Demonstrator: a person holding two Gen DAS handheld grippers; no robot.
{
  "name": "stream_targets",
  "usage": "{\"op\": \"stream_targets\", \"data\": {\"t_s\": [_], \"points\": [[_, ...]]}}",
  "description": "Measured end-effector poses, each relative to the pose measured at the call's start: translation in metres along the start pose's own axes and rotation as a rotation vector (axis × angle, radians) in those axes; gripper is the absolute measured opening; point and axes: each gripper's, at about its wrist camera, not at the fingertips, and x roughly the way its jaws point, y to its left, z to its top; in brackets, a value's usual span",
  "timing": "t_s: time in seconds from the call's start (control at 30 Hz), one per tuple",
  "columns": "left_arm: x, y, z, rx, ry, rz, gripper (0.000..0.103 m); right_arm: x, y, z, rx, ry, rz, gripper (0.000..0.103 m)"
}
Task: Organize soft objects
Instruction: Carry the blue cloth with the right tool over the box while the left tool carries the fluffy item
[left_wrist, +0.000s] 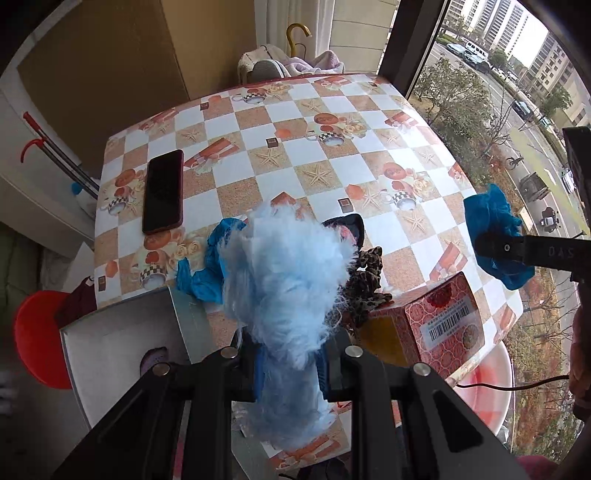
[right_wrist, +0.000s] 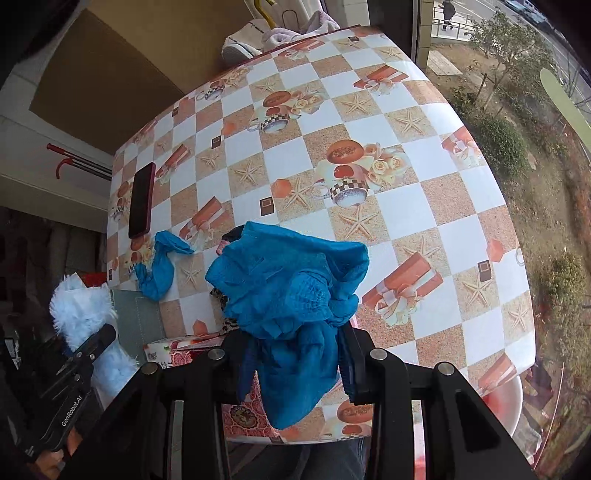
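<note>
Above the near edge of the checked table (left_wrist: 369, 177), the left gripper (left_wrist: 290, 363) clamps a pale blue fluffy cloth (left_wrist: 284, 280) while the right gripper (right_wrist: 295, 360), further right, pinches a crumpled blue cloth (right_wrist: 291, 291).

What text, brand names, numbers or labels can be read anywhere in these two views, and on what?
"GenRobot.AI": white lettering on the body of the left gripper, seen from the right wrist view.
"DAS": partly cut-off embossed letters on the arm of the right gripper, left wrist view.
Barcode label on the red patterned box: digits and print too small to read.
Print on that box's near end in the right wrist view: blurred.
</note>
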Motion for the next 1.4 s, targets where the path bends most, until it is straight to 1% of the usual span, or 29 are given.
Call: {"op": "stream_targets", "data": {"t_s": [0.23,0.43,0.6,0.97,1.13,1.4], "points": [[-0.027,0.017,-0.048,-0.045,-0.004,0.005,0.024,-0.022,0.049,-0.033,-0.066,-0.016,0.04,0.038],[-0.042,0.038,-0.084,-0.11,-0.013,0.024,0.024,-0.022,0.095,-0.061,-0.138,0.018,0.079,0.038],[-0.051,0.051,-0.11,-0.144,-0.026,0.057,0.024,-0.018,0.132,-0.08,-0.223,0.047,0.088,0.038],[-0.062,0.08,-0.152,-0.24,-0.032,0.09,0.024,0.003,0.192,-0.117,-0.396,0.132,0.071,0.038],[-0.064,0.092,-0.162,-0.288,-0.038,0.093,0.024,0.005,0.21,-0.123,-0.448,0.136,0.059,0.038],[-0.068,0.113,-0.177,-0.376,-0.046,0.101,0.025,0.008,0.226,-0.127,-0.484,0.145,0.052,0.038]]}}
